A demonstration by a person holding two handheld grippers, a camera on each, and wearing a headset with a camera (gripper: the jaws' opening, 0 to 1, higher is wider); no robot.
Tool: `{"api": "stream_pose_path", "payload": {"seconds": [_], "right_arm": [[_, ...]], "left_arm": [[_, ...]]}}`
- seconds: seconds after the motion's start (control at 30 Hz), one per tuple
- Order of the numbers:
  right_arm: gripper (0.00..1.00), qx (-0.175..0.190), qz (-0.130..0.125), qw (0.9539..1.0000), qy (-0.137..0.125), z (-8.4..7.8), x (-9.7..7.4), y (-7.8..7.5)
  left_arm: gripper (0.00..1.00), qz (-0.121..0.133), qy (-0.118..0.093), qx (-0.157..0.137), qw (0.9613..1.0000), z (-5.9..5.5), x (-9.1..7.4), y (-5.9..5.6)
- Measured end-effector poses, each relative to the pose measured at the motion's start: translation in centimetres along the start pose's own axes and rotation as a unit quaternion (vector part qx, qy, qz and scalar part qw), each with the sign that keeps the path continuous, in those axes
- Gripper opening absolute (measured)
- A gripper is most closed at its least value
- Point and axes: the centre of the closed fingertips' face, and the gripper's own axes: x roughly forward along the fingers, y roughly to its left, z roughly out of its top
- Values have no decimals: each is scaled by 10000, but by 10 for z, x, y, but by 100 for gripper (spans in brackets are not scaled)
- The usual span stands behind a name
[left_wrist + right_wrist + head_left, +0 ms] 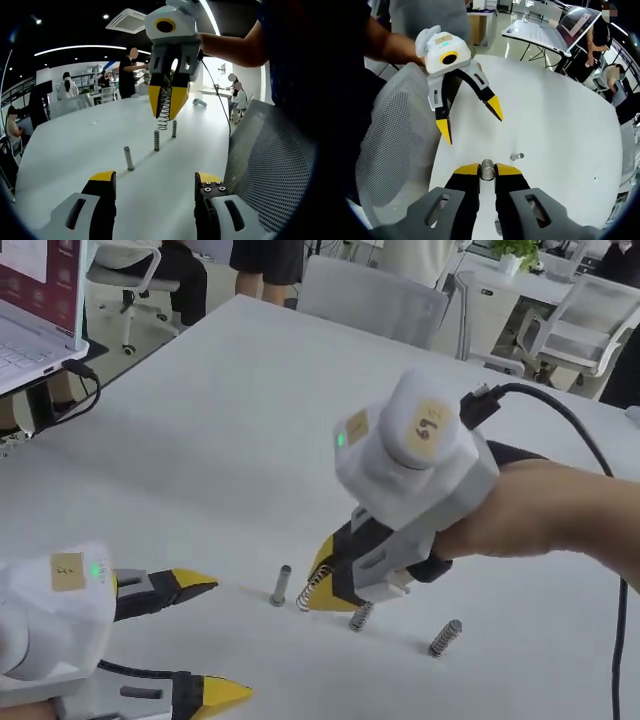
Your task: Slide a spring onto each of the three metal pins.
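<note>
My right gripper (318,586) is shut on a steel spring (312,589) and holds it just above the white table (220,440). A bare metal pin (281,585) stands upright a little to the spring's left. Two more pins with springs on them (361,616) (445,637) stand to the right. In the left gripper view the held spring (164,109) hangs over the spring-covered pins (156,140), with the bare pin (129,158) nearer. My left gripper (210,638) is open at the lower left, apart from the pins. In the right gripper view the spring (487,170) sits between the shut jaws.
An open laptop (30,310) with a black cable lies at the table's far left. Office chairs (375,300) stand beyond the far edge, and people are in the background. A grey mesh chair (270,150) is close on the person's side.
</note>
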Motion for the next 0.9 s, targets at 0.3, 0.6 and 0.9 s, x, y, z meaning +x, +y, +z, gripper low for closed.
{"api": "stream_pose_path", "payload": {"seconds": [0.3,0.6,0.9], "right_arm": [[8,110,-131,9998,96,-1,3,-28],[8,95,-136,9995,253,3,13,-49],[8,112,-51,9990,438,-4,34,-62]], "left_arm": [[65,153,101,-2,9998,-9,-5,3],[66,260,86,-61,9996,-10,-10,6],[66,299,67,-87,9995,-6,-13,6]]}}
